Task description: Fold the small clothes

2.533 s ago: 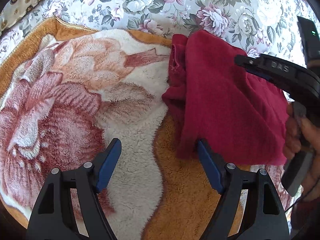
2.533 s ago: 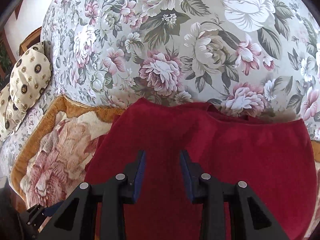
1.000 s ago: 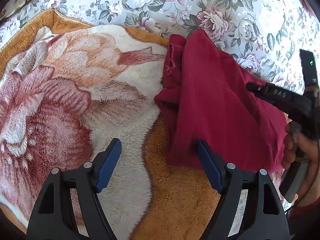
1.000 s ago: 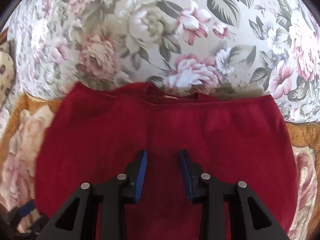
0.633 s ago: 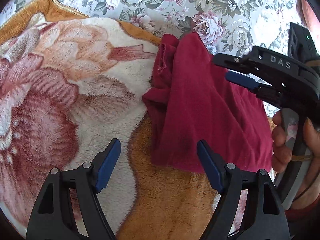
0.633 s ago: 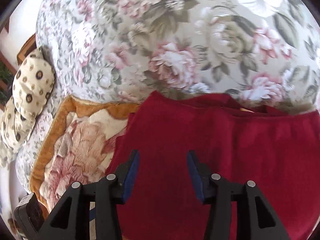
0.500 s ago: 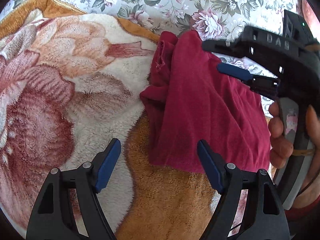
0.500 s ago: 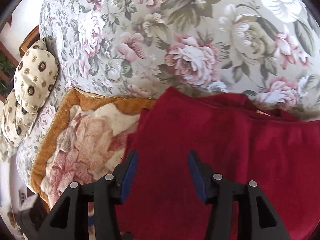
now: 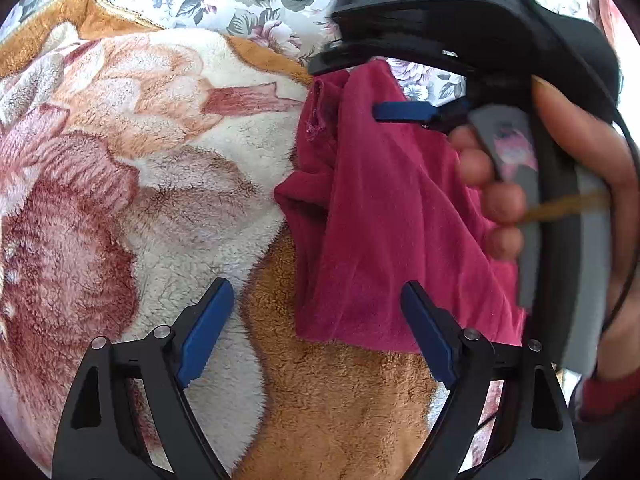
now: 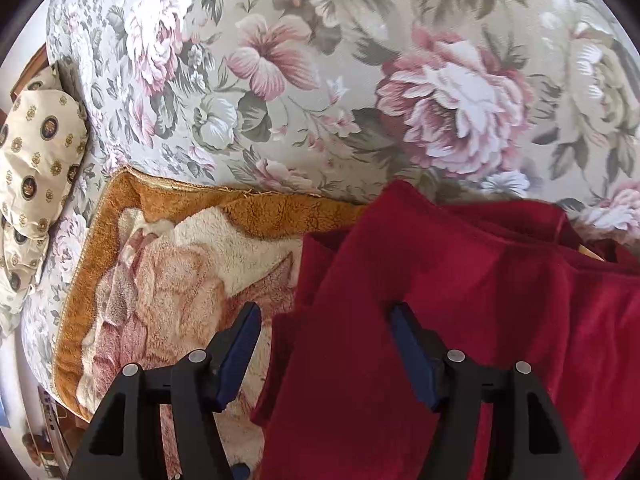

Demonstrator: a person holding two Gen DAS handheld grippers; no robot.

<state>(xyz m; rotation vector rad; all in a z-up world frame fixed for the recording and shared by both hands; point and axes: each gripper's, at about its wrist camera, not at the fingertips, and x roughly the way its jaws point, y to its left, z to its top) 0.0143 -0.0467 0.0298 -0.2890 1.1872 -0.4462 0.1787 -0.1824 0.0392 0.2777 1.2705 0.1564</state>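
A folded dark red garment [image 9: 384, 216] lies on a fleece blanket with a large flower print [image 9: 132, 184]; it also shows in the right wrist view [image 10: 460, 320]. My left gripper [image 9: 316, 320] is open and empty, just short of the garment's near edge. My right gripper [image 10: 324, 332] is open wide above the garment's left edge, holding nothing. In the left wrist view the right gripper and the hand holding it [image 9: 520, 152] hang over the garment's right side.
The blanket lies on a floral bedspread [image 10: 360, 80]. A cream patterned pillow [image 10: 36, 152] sits at the far left. The blanket's orange border [image 10: 240, 208] runs behind the garment. The bed edge drops off at the lower left of the right wrist view.
My right gripper has opened wider and swung left toward the garment's left edge. In the left wrist view it has come much closer. The garment has not moved.
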